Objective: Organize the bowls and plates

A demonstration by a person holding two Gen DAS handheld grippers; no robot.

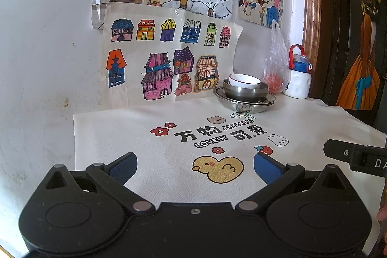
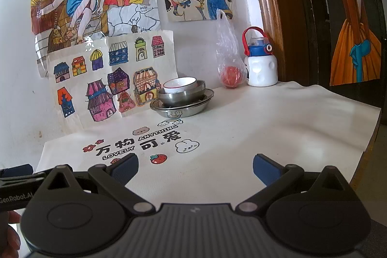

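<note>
Both wrist views face the wall low over the table, sharing the stacked bowls (image 1: 244, 93).

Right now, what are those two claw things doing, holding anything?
Left gripper: open, holding nothing, over the white mat.
Right gripper: open, holding nothing, well short of the stacked bowls.

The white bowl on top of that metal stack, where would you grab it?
By its rim, from above. The white bowl sits tilted inside the steel bowl, so its sides are mostly sunk and only the rim is exposed; one finger inside, one outside.
</note>
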